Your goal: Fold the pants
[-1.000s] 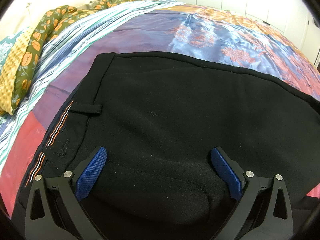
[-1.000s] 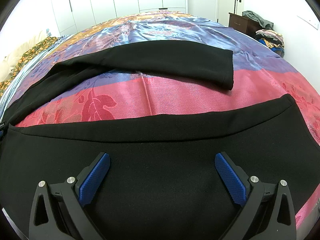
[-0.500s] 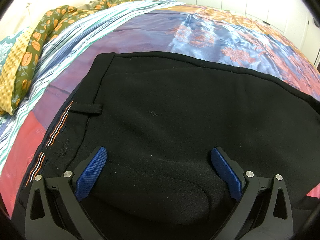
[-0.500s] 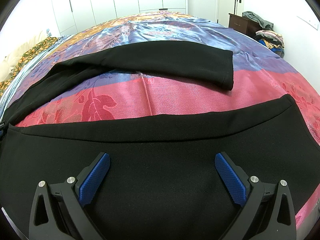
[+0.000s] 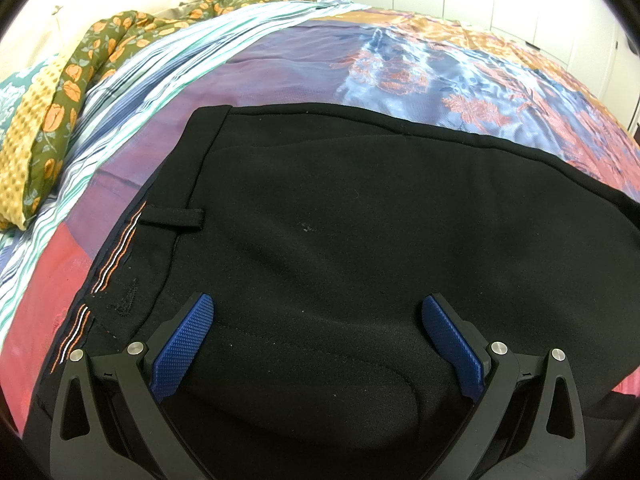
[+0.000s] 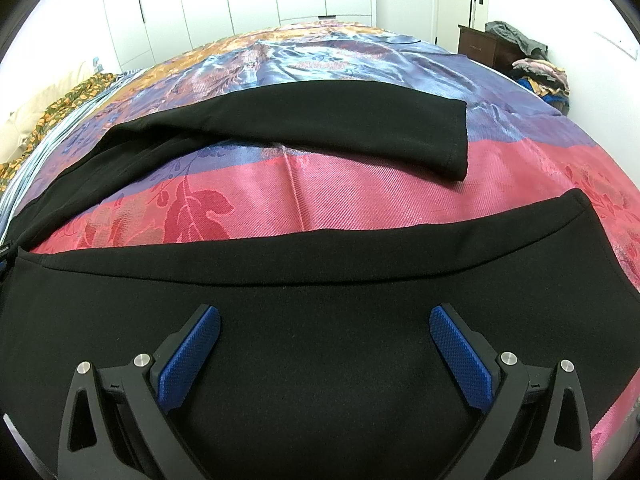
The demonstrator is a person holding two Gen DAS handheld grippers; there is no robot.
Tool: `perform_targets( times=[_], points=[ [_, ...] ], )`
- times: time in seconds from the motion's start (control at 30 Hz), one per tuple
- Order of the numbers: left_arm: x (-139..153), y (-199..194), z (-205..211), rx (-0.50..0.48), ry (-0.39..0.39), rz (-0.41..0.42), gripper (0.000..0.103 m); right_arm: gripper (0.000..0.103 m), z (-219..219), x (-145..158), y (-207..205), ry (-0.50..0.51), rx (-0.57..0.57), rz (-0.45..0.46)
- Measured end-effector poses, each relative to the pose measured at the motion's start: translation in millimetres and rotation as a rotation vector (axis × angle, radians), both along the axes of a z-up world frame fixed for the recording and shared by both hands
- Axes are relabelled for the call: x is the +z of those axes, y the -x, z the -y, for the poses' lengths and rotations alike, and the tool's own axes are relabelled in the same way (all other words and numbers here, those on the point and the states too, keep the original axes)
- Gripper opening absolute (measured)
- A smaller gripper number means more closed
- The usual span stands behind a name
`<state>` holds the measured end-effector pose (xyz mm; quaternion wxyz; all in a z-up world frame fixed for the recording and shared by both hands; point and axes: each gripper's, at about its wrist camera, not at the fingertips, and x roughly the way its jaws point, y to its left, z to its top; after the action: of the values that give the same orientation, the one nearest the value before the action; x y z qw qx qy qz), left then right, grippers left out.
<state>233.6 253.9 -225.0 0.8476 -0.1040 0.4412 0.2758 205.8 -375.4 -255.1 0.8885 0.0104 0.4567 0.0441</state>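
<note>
Black pants [image 5: 340, 220] lie spread flat on a satin bedspread. In the left wrist view I see the waistband [image 5: 168, 216] with a belt loop and orange-white inner stitching at the left. My left gripper [image 5: 318, 320] is open just above the seat of the pants, holding nothing. In the right wrist view the two legs lie apart: the near leg [image 6: 320, 320] under my open right gripper [image 6: 324, 332], the far leg [image 6: 320, 120] with its hem to the right. Pink bedspread [image 6: 320, 204] shows between the legs.
The bedspread [image 5: 440, 72] is pink, purple and orange with a floral pattern. A striped sheet and a green-orange floral quilt [image 5: 80, 68] lie along the left side. White wardrobes [image 6: 240, 0], a dark cabinet [image 6: 480, 44] with piled clothes and a door stand beyond the bed.
</note>
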Motion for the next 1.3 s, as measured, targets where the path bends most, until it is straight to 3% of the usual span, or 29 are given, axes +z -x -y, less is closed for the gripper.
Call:
perform_targets(
  times=[0.07,0.1,0.2,0.23,0.33,0.43,0.47,0.6,0.67,0.73,0.77,0.8,1.03,1.17,1.3],
  points=[
    [0,0,0,0.0,0.0,0.0,0.103,0.103,3,11,-4,-0.014,0.014,-0.038],
    [0,0,0,0.0,0.0,0.0,0.103,0.103,8,21,-2,-0.073,0.011,-0.021],
    [0,0,0,0.0,0.0,0.0,0.103,0.102,28,49,-2,-0.389,0.008,0.069],
    [0,0,0,0.0,0.0,0.0,0.103,0.102,34,52,-11,-0.515,0.01,0.065],
    [0,0,0,0.0,0.0,0.0,0.103,0.101,43,46,-45,-0.735,-0.014,0.022],
    [0,0,0,0.0,-0.001,0.0,0.103,0.095,56,25,-87,-0.823,-0.154,-0.043],
    [0,0,0,0.0,-0.001,-0.001,0.103,0.086,66,14,-100,-0.826,-0.259,-0.064],
    [0,0,0,0.0,0.0,0.0,0.103,0.073,98,-5,-114,-0.906,-0.53,-0.022],
    [0,0,0,0.0,0.0,0.0,0.103,0.067,104,-9,-117,-0.934,-0.593,-0.009],
    [0,0,0,0.0,0.001,0.0,0.103,0.043,107,-7,-125,-0.869,-0.605,-0.005],
    [0,0,0,0.0,0.001,0.0,0.103,0.018,110,-3,-127,-0.802,-0.594,0.001],
    [0,0,0,0.0,0.0,0.0,0.103,0.007,110,3,-127,-0.755,-0.573,0.017],
    [2,-1,-1,0.006,0.019,-0.013,0.103,0.006,87,74,-94,-0.508,-0.252,0.173],
    [19,3,-4,0.017,0.145,-0.101,0.102,0.006,73,102,-56,-0.465,-0.151,0.25],
    [56,23,22,-0.079,0.275,0.018,0.102,0.006,77,124,-18,-0.451,-0.11,0.31]
  ],
)
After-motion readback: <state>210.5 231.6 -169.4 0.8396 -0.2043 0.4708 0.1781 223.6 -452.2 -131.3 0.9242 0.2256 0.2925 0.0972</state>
